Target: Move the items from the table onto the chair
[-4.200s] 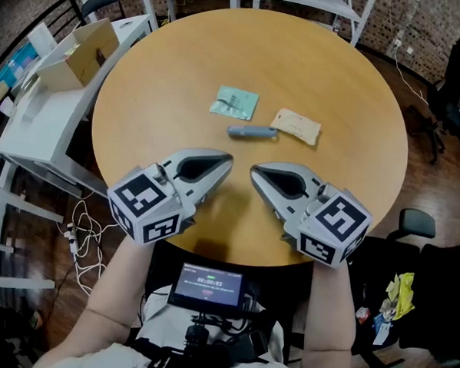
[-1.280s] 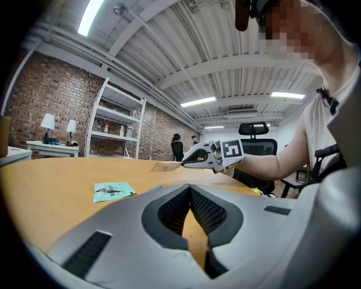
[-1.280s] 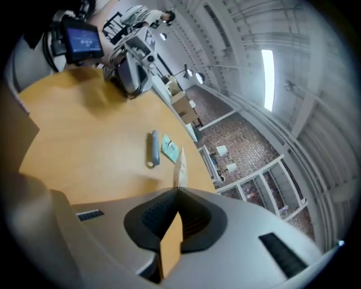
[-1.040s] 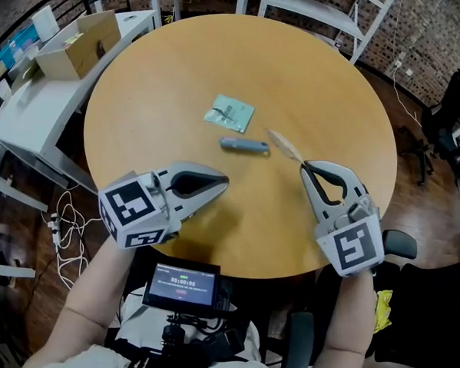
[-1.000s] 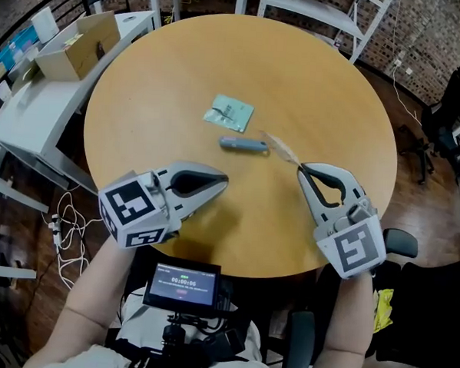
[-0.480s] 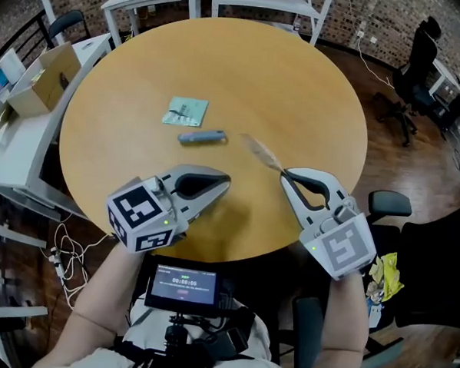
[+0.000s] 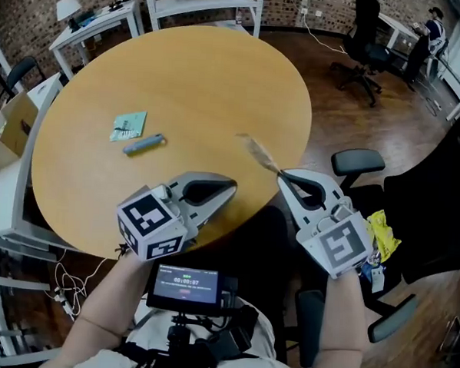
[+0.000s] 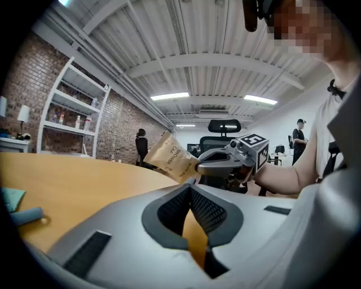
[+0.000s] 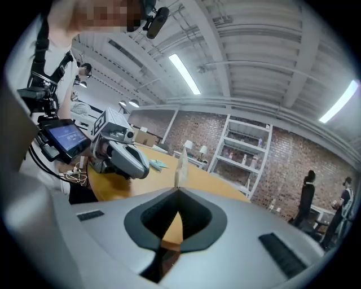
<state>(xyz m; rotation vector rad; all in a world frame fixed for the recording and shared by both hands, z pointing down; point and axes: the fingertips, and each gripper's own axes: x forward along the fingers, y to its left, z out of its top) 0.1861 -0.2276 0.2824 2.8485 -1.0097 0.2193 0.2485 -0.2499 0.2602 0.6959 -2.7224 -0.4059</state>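
My right gripper (image 7: 280, 174) is shut on the corner of a tan paper packet (image 7: 256, 151) and holds it in the air over the round table's right edge (image 7: 297, 156). The same packet (image 8: 169, 158) shows in the left gripper view, and edge-on in the right gripper view (image 9: 180, 165). On the tabletop, far left, lie a teal packet (image 7: 128, 125) and a blue-grey pen-like stick (image 7: 144, 144). My left gripper (image 7: 231, 187) is shut and empty, low over the near table edge. A black office chair (image 7: 356, 161) stands just right of the table.
A cardboard box (image 7: 6, 129) sits on a white side table at the left. White shelving (image 7: 201, 1) stands behind the table, and more office chairs (image 7: 368, 52) at the back right. A yellow bag (image 7: 381, 233) lies beside my right gripper. A small screen (image 7: 189, 281) hangs at my chest.
The right gripper has taken the tan packet off the table and carried it right, toward the table's edge. The view has swung right, bringing the black chair in. The left gripper stays shut.
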